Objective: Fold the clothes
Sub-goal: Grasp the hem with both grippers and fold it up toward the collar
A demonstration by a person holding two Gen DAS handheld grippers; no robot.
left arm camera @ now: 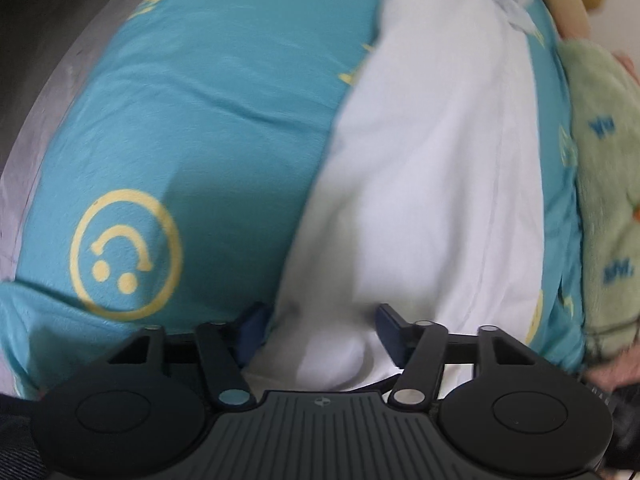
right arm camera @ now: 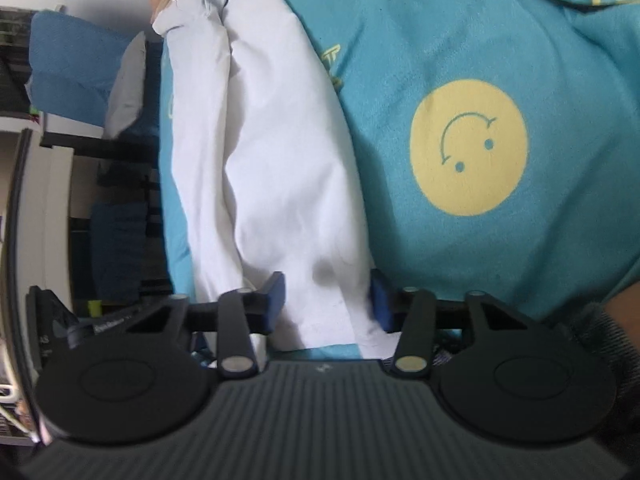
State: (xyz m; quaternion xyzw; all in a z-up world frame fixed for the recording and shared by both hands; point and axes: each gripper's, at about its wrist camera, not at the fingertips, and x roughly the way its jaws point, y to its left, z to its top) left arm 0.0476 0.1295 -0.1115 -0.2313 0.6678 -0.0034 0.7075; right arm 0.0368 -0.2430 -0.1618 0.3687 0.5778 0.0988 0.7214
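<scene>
A white garment (left arm camera: 432,168) lies in a long strip on a teal bedsheet (left arm camera: 224,112) printed with yellow smiley faces. My left gripper (left arm camera: 320,332) is open, its blue-padded fingers (left arm camera: 390,330) on either side of the garment's near end, which bulges between them. In the right wrist view the same white garment (right arm camera: 272,152) runs away from me, partly folded along its length. My right gripper (right arm camera: 328,296) is open, its fingers (right arm camera: 276,294) straddling the garment's near edge.
A green plush blanket (left arm camera: 604,200) lies along the right of the bed. The bed's left edge and dark floor (left arm camera: 44,20) show at the far left. In the right wrist view a blue pillow (right arm camera: 72,68) and shelving (right arm camera: 48,184) stand beyond the bed's left edge.
</scene>
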